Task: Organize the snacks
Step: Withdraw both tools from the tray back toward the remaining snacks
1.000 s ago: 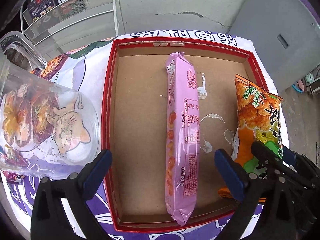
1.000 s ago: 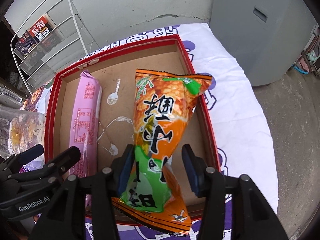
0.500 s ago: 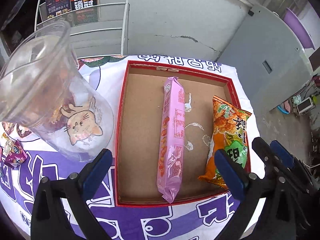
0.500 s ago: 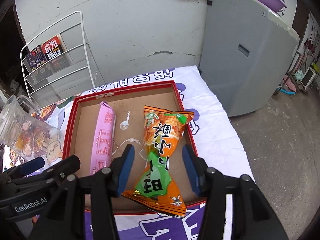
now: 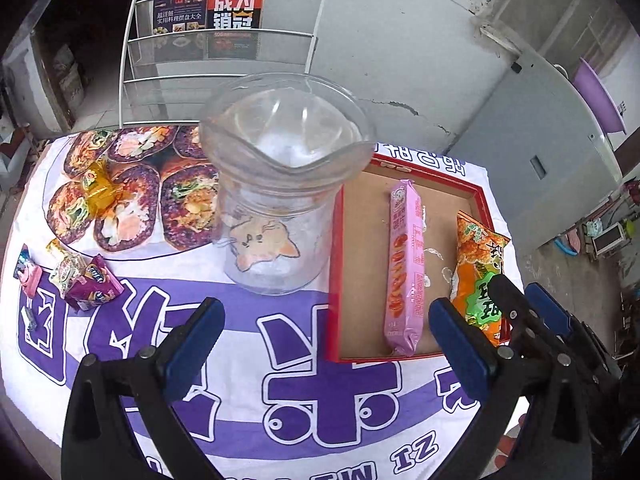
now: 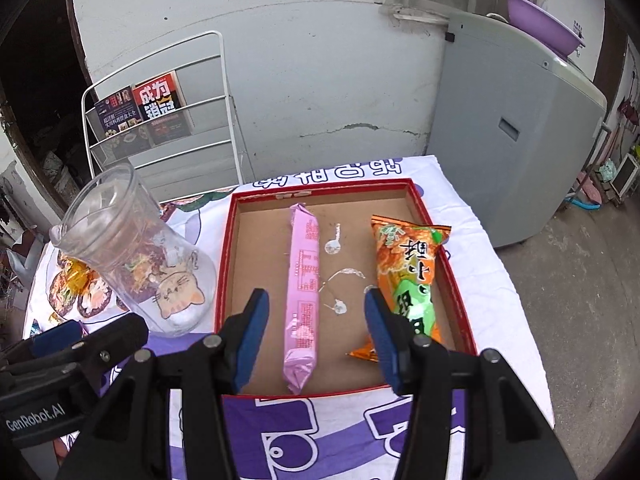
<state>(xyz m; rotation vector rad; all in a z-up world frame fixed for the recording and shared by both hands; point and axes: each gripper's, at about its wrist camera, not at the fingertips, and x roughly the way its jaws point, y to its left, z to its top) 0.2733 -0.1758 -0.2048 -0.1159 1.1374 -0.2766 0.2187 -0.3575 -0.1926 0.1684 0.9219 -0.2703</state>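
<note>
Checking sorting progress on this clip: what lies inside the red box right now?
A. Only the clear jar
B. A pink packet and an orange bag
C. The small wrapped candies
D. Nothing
B: the pink packet and orange bag lie side by side in the red box.

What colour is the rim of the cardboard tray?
Red rim; the right wrist view shows it best.

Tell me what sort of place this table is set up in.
Probably a home's back yard or open utility corner: a cracked painted wall, a top-loading washing machine with a purple basin on it, and bare concrete ground.
</note>
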